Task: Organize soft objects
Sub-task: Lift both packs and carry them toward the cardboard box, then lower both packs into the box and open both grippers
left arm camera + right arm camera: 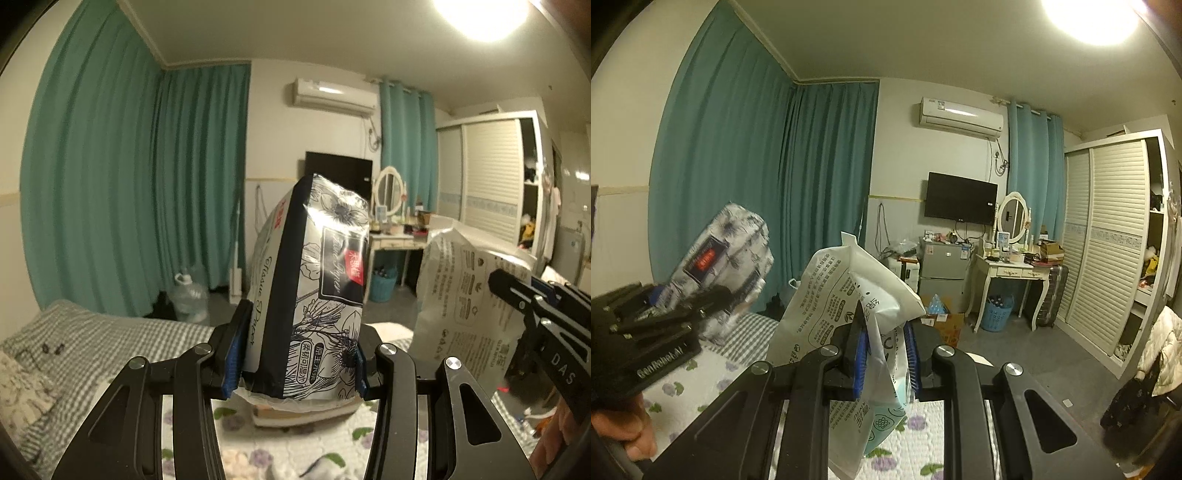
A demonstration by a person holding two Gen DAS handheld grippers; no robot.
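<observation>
Left gripper [295, 365] clamps floral tissue pack [314, 280]; right gripper [886, 358] clamps white wipes pack [849, 306], both above floral bedspread [713, 384].

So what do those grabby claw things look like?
Both are black metal. The left gripper has two jointed arms with silver round bolts and blue ridged pads inside its fingers. The right gripper is built the same. From the side, one body shows white letters "DAS", the other "GenRobot.AI". No cables show.

teal curtains [768, 184], wall air conditioner [961, 116], black tv [960, 198], white louvered wardrobe [1108, 236], bright ceiling light [1089, 18]
</observation>
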